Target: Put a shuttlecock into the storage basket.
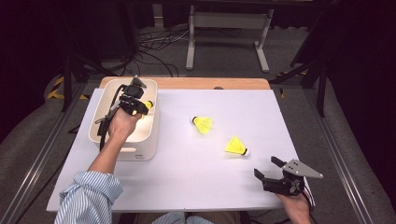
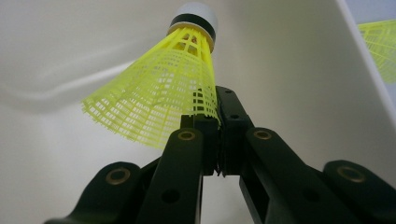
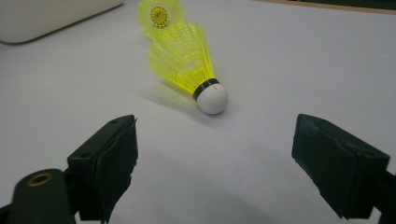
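Shuttlecock 1 (image 2: 161, 100): pinched by left gripper (image 1: 135, 105) inside white bin (image 1: 144, 149), unreleased. 2 shuttlecocks (image 1: 202, 124) (image 1: 236, 147) remain right of bin; right gripper (image 1: 268, 171) spread, empty.

Three shuttlecocks, one held (image 2: 159, 98) and two lying loose (image 1: 203, 124) (image 1: 236, 146), are neon yellow mesh with white corks (each ringed by a black band). The bin (image 1: 140, 147) is cream, the tabletop (image 1: 187, 186) white, the sleeve (image 1: 88, 198) blue-and-white striped, the fingers (image 3: 107, 163) black.
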